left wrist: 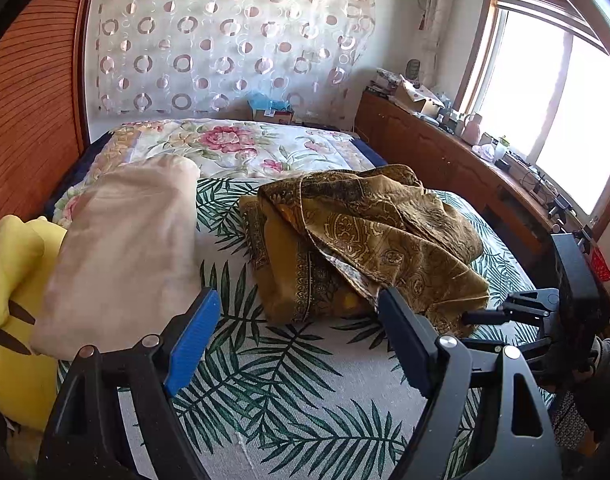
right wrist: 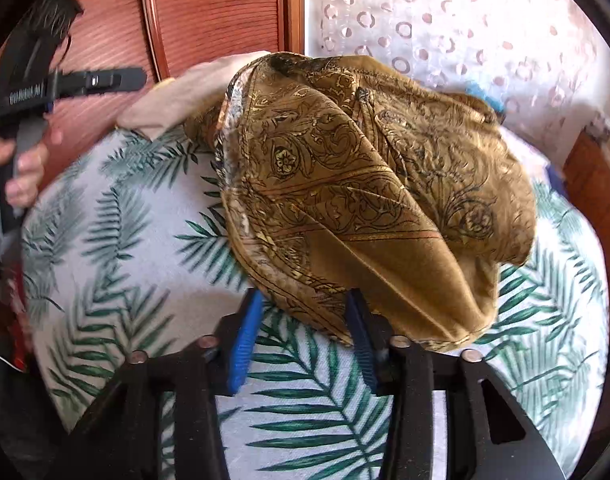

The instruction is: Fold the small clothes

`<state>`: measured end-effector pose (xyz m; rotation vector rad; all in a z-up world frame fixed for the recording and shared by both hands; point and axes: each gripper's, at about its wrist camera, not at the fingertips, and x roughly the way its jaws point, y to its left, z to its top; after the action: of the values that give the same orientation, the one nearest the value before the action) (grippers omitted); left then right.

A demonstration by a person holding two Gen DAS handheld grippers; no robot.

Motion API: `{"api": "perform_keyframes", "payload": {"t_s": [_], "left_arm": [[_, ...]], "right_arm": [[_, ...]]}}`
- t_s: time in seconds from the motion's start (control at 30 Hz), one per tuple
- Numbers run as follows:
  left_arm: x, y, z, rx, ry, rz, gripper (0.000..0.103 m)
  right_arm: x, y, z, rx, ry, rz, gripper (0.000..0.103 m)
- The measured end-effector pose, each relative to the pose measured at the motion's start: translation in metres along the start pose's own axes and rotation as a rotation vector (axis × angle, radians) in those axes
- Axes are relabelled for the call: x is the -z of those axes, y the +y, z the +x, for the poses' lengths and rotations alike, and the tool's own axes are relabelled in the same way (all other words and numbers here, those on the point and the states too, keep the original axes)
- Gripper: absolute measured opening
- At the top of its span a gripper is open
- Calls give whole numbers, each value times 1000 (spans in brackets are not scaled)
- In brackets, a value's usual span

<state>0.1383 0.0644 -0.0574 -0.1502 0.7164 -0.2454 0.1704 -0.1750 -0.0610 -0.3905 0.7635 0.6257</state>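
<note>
A crumpled golden-brown paisley cloth [left wrist: 365,240] [right wrist: 365,200] lies heaped on the palm-leaf bed sheet [left wrist: 285,380]. My left gripper [left wrist: 295,308] hovers over the sheet just in front of the heap, jaws wide open with nothing between them; its right fingertip [left wrist: 389,304] is close to the cloth's near edge. In the right wrist view, my right gripper [right wrist: 305,320] is at the heap's near hem. The hem lies between the blue pads [right wrist: 245,340], which stand apart with sheet showing between them. A hand holds the left gripper [right wrist: 105,78] at far left.
A folded beige cloth [left wrist: 125,248] and a yellow plush toy [left wrist: 13,300] lie left of the heap. A floral quilt [left wrist: 233,144] covers the far end of the bed. A cluttered wooden cabinet [left wrist: 445,152] runs along the right under the window; a wooden panel [left wrist: 25,100] stands at left.
</note>
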Motion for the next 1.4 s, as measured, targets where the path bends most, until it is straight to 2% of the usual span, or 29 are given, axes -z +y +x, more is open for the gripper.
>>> {"api": "perform_keyframes", "payload": {"t_s": [0.03, 0.13, 0.23, 0.33, 0.5, 0.6, 0.77, 0.93, 1.07, 1.2, 1.3, 1.33, 1.4], "left_arm": [[-1, -1, 1, 1, 2, -1, 82], [-2, -2, 4, 0, 6, 2, 82], [-3, -3, 6, -1, 10, 4, 82], [-5, -1, 7, -2, 12, 3, 82], [-15, 0, 15, -7, 14, 9, 82], [-24, -1, 22, -3, 11, 8, 82], [-45, -3, 44, -14, 10, 28, 82], [-65, -2, 70, -34, 14, 35, 82], [-72, 3, 88, -55, 36, 38, 82], [-76, 12, 107, -66, 62, 20, 82], [-76, 16, 117, -79, 70, 4, 82], [-76, 17, 120, -80, 73, 0, 82], [-75, 18, 124, -84, 77, -4, 82]], "right_arm": [[1, 1, -2, -22, -6, -8, 14], [1, -1, -4, -42, -1, -25, 5], [-2, -11, -11, -47, -17, -23, 4], [-15, -29, -33, -40, -94, 2, 4], [-63, -66, -67, 65, -230, -25, 4], [-90, -92, -63, 163, -264, -38, 4], [-118, -131, -21, 234, -224, 20, 4], [-119, -146, 36, 230, -95, 98, 4], [-113, -150, 39, 215, -91, 140, 4], [-116, -157, 18, 235, -126, 177, 29], [-113, -152, 6, 196, -153, 198, 55], [-106, -149, 7, 179, -154, 210, 61], [-96, -148, 11, 140, -141, 231, 64]]}}
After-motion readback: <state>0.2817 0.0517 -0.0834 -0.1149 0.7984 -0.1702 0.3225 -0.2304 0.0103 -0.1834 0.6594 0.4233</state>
